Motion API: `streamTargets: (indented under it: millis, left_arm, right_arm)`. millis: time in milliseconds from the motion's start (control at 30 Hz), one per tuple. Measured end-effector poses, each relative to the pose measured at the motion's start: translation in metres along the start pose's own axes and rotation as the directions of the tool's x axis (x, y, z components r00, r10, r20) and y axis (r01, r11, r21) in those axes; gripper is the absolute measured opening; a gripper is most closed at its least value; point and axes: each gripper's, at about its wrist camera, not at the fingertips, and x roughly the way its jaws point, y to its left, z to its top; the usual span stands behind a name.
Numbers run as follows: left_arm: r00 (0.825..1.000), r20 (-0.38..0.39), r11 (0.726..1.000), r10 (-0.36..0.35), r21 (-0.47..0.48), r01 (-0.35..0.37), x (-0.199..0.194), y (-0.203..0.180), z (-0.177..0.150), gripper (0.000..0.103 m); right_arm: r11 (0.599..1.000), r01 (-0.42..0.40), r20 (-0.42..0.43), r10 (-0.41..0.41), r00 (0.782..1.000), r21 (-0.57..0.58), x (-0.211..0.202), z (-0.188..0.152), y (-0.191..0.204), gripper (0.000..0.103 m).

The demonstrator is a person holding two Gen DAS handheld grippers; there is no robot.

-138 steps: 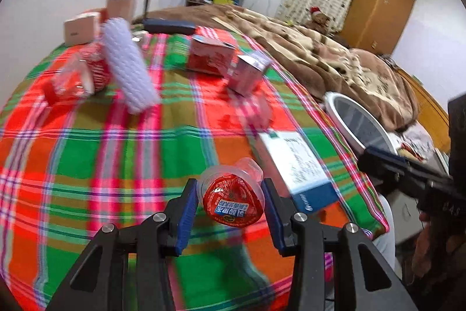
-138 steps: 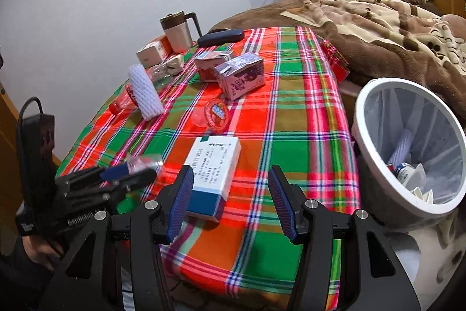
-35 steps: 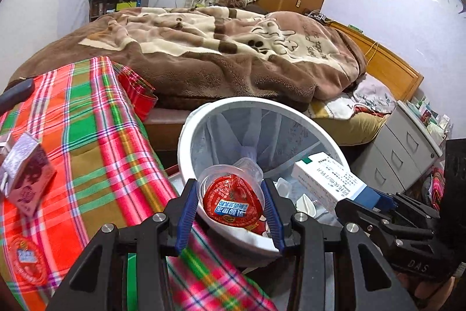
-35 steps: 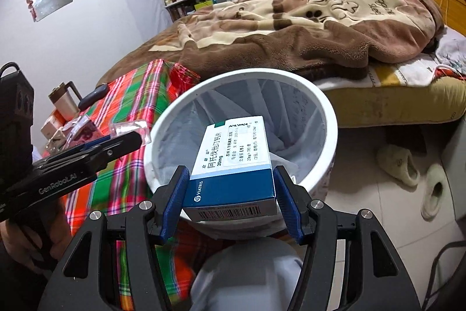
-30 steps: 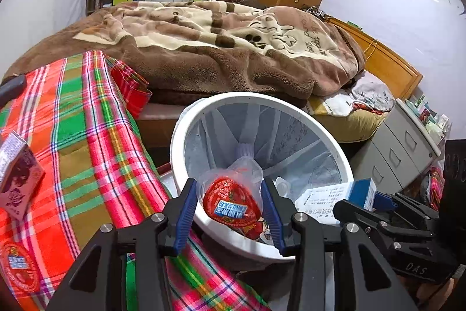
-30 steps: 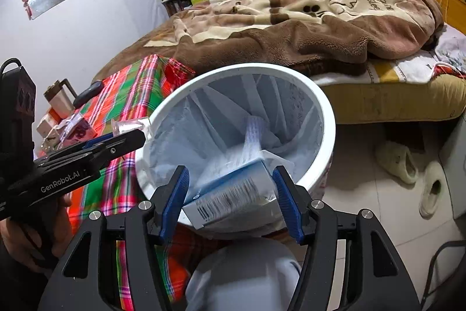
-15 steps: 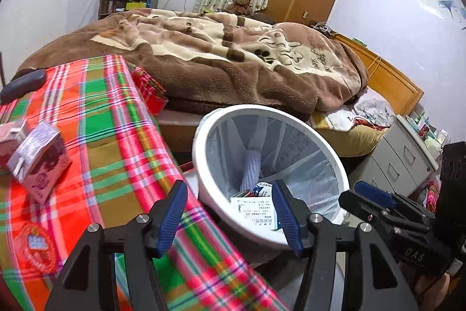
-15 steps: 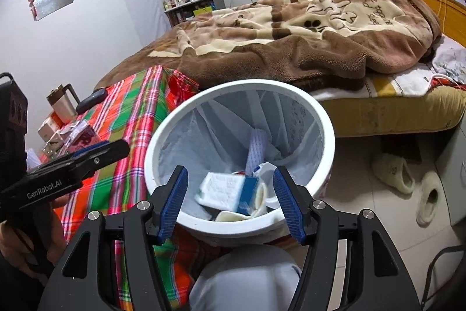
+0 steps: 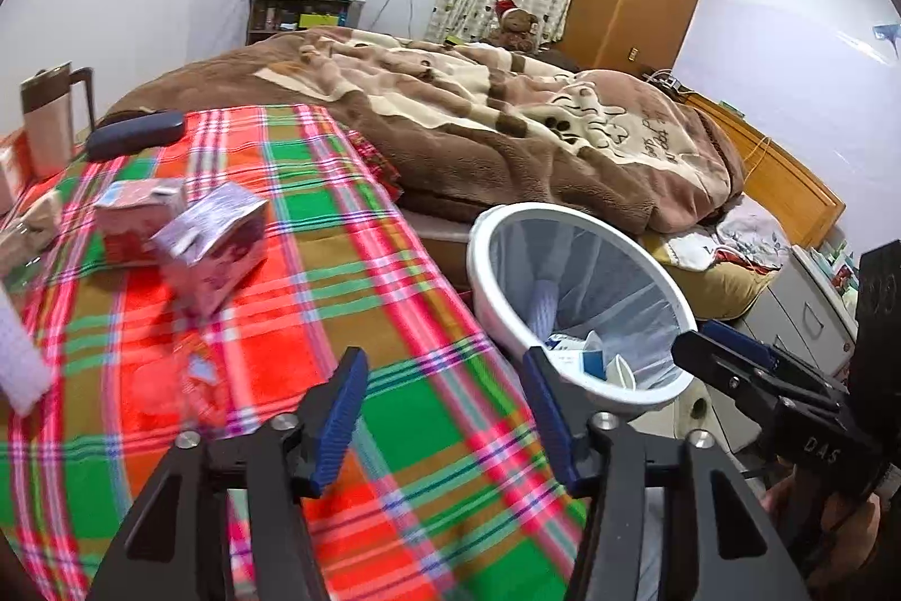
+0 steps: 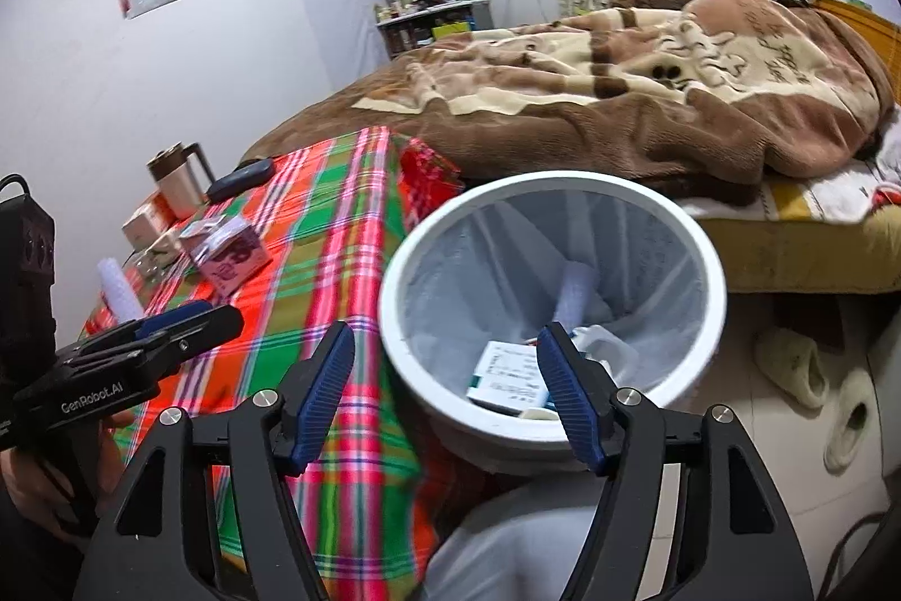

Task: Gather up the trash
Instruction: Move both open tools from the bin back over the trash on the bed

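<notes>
Hovering spread and empty over the plaid tablecloth (image 9: 394, 297) at lower centre of the left wrist view: left gripper (image 9: 445, 387), nothing between the blue pads. Spread and empty too, low in the right wrist view just in front of the white bin (image 10: 563, 190): right gripper (image 10: 445, 387). Already inside the bin, at the bottom of its liner: a white-and-blue medicine box (image 10: 507, 375) among other scraps. Still on the table, left of centre in the left wrist view: a silver-purple carton (image 9: 211, 246) touching a pink carton (image 9: 135, 223), a white foam roll (image 9: 19, 364) at the far left edge, and a flat red wrapper (image 9: 186, 375), blurred. Likely next, judging by the layout: one of the cartons. Risks: squeezing a light carton off-centre and crushing or flicking it into its neighbour; snagging a pad in the loose cloth while scraping up the flat wrapper and dragging everything along; mistaking the mug (image 9: 48, 122) and dark case (image 9: 135, 133) at upper left for rubbish; knocking the bin rim, close to the table edge, on the way back.
</notes>
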Motion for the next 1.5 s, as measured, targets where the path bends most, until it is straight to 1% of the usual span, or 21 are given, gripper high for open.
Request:
streamTargets:
  millis: [167, 367, 767, 867, 1067, 1267, 1367, 1500]
  left_arm:
    - [0.999, 0.006, 0.999, 0.033, -0.024, -0.033, -0.014, 0.017, -0.011, 0.054]
    - [0.998, 0.019, 0.997, 0.064, -0.053, -0.063, -0.030, 0.037, -0.021, 0.053]
    - [0.990, 0.036, 0.984, 0.138, -0.120, -0.133, -0.056, 0.073, -0.034, 0.053]
    - [0.986, 0.038, 0.978, 0.162, -0.142, -0.155, -0.062, 0.084, -0.037, 0.053]
    - [0.977, 0.039, 0.963, 0.209, -0.183, -0.199, -0.072, 0.104, -0.041, 0.053]
    - [0.963, 0.042, 0.943, 0.266, -0.222, -0.250, -0.081, 0.125, -0.039, 0.053]
    - [0.951, 0.046, 0.925, 0.304, -0.252, -0.284, -0.084, 0.139, -0.035, 0.053]
    - [0.935, 0.041, 0.896, 0.351, -0.306, -0.323, -0.088, 0.163, -0.030, 0.053]
  right_arm:
    - [0.999, -0.036, -0.018, 0.036, 0.999, -0.015, 0.002, -0.002, 0.015, 0.069]
    - [0.996, -0.054, -0.033, 0.052, 0.998, -0.065, 0.004, -0.005, 0.034, 0.069]
    - [0.989, -0.120, -0.078, 0.113, 0.991, -0.088, 0.009, -0.008, 0.058, 0.068]
    - [0.987, -0.133, -0.086, 0.125, 0.988, -0.092, 0.012, -0.008, 0.064, 0.064]
    - [0.982, -0.160, -0.099, 0.150, 0.984, -0.103, 0.018, -0.007, 0.076, 0.064]
    - [0.976, -0.184, -0.105, 0.173, 0.979, -0.114, 0.023, -0.002, 0.088, 0.064]
    - [0.974, -0.190, -0.102, 0.178, 0.979, -0.124, 0.025, 0.002, 0.095, 0.064]
    - [0.970, -0.197, -0.100, 0.184, 0.978, -0.140, 0.029, 0.008, 0.105, 0.064]
